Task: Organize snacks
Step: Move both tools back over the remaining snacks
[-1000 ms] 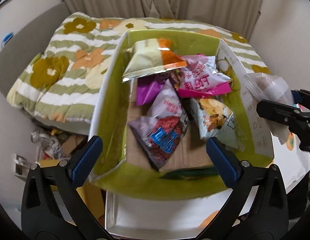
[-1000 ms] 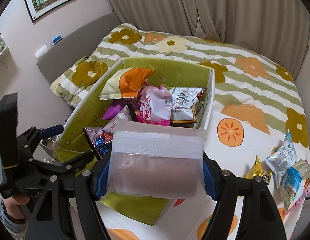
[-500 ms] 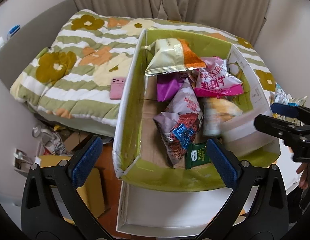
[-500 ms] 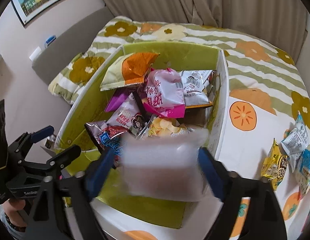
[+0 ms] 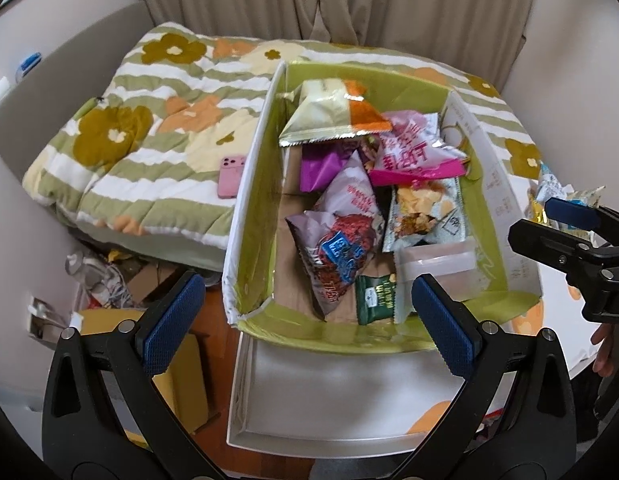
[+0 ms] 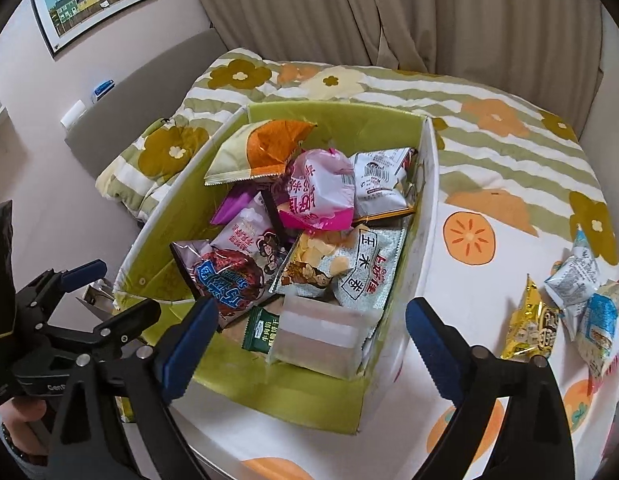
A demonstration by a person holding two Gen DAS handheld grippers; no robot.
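A cardboard box [image 5: 253, 184] [image 6: 427, 216] with a green lining stands on the floral cloth and holds several snack bags. A frosted clear pouch [image 5: 437, 260] [image 6: 321, 336] lies in its near right corner beside a small dark green packet [image 6: 261, 328]. My right gripper [image 6: 312, 308] hovers just above that pouch; its jaws are opening, with nothing between the pads. It also shows at the right edge of the left wrist view [image 5: 533, 220]. My left gripper [image 5: 307, 284] [image 6: 125, 288] stands open and empty over the box's near left corner.
Several loose snack bags [image 6: 569, 312] [image 5: 557, 196] lie on the cloth to the right of the box. A pink phone [image 5: 231, 176] rests on the quilt to its left. A white tray [image 5: 329, 400] sticks out under the box's near side. Clutter [image 5: 109, 280] covers the floor at the left.
The right gripper held the clear pouch a second ago; its jaws have spread and the pouch now lies in the box. The left gripper has drawn back a little.
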